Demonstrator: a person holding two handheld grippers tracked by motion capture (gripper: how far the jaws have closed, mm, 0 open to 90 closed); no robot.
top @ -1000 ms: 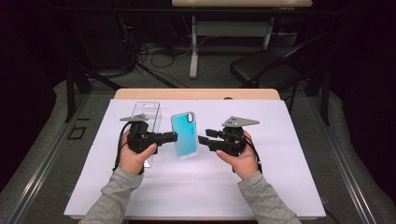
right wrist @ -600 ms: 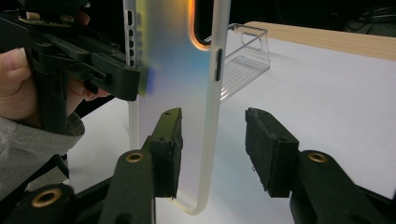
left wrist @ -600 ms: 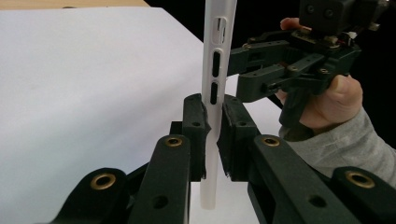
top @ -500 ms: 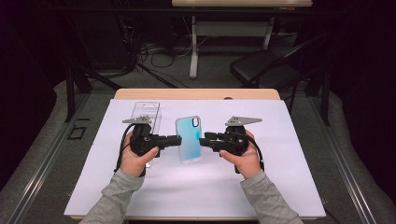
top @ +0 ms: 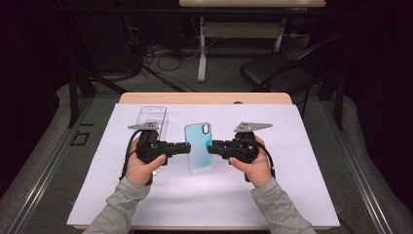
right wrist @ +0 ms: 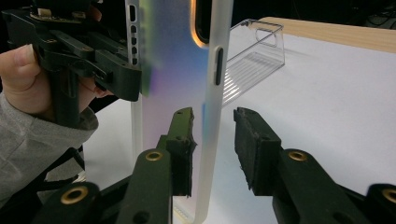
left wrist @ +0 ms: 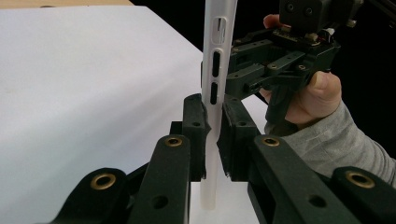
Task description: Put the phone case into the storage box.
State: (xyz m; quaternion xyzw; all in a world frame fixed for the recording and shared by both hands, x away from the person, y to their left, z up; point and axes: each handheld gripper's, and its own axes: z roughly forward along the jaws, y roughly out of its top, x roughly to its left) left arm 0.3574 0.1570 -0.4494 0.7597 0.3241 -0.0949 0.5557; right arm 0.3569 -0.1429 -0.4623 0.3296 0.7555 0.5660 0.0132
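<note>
phone case [top: 198, 147], one unit: thin rectangular shell with rounded corners, frosted translucent rim, teal to pale blue back with an iridescent sheen, one camera cutout at its far end, slotted button openings along the edges. position: between the two grippers, held off the table [top: 302, 195] with its long axis running away from the person.

left gripper [top: 187, 147]: black jaws closed tight on the case's left edge, pads [left wrist: 201, 122] pressing both faces of the rim.

right gripper [top: 210, 147]: jaws have just been closing, with the case's right edge between them. one pad [right wrist: 183, 140] sits at the rim; the other stands apart from it with a visible gap, so no grip on this side.

box [top: 152, 118], one unit: clear hard plastic, rectangular, ribbed floor, lying on the table just beyond the left gripper.

table: flat matte white sheet over a wood top, with a wood strip exposed at the far edge.

hands: two, in grey knit sleeves, one per gripper.
</note>
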